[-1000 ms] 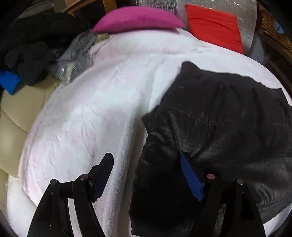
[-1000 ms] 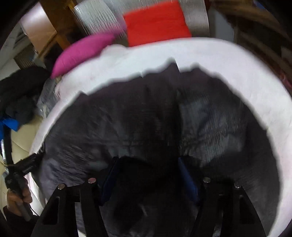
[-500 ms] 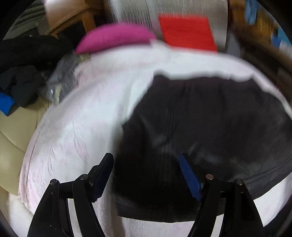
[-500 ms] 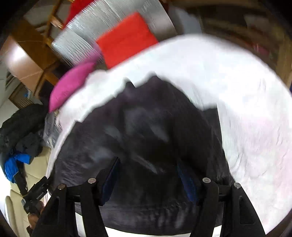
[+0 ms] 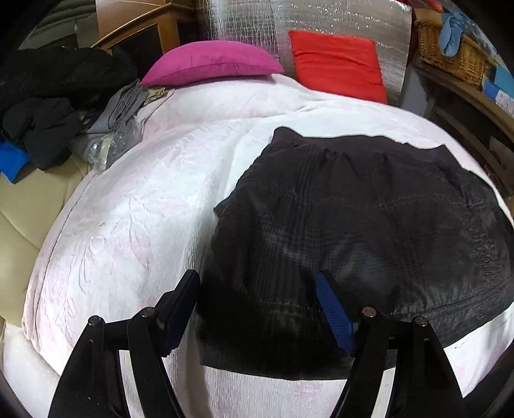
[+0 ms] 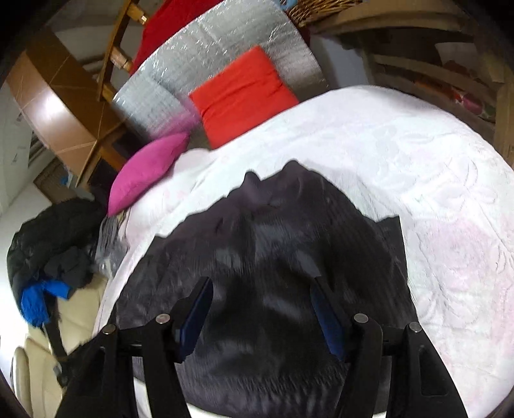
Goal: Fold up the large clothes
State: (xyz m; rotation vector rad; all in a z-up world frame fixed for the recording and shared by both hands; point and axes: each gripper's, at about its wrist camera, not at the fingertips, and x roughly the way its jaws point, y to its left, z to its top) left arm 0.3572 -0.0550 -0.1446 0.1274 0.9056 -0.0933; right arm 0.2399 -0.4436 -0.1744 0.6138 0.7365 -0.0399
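Note:
A large black garment (image 5: 353, 225) lies folded flat on the white bedspread (image 5: 135, 218); it also shows in the right wrist view (image 6: 276, 263). My left gripper (image 5: 257, 295) is open and empty above the garment's near left part. My right gripper (image 6: 260, 299) is open and empty above the garment's near middle. Neither gripper holds cloth.
A magenta pillow (image 5: 212, 64) and a red cushion (image 5: 337, 64) lie at the bed's far end against a silver panel (image 5: 321, 19). A pile of dark and grey clothes (image 5: 57, 112) sits on the left. A wicker basket (image 5: 456, 54) stands at the far right.
Both grippers have pulled back and up from the garment. The left view has swung right over the garment; the right view has tilted and shifted toward the garment's right side.

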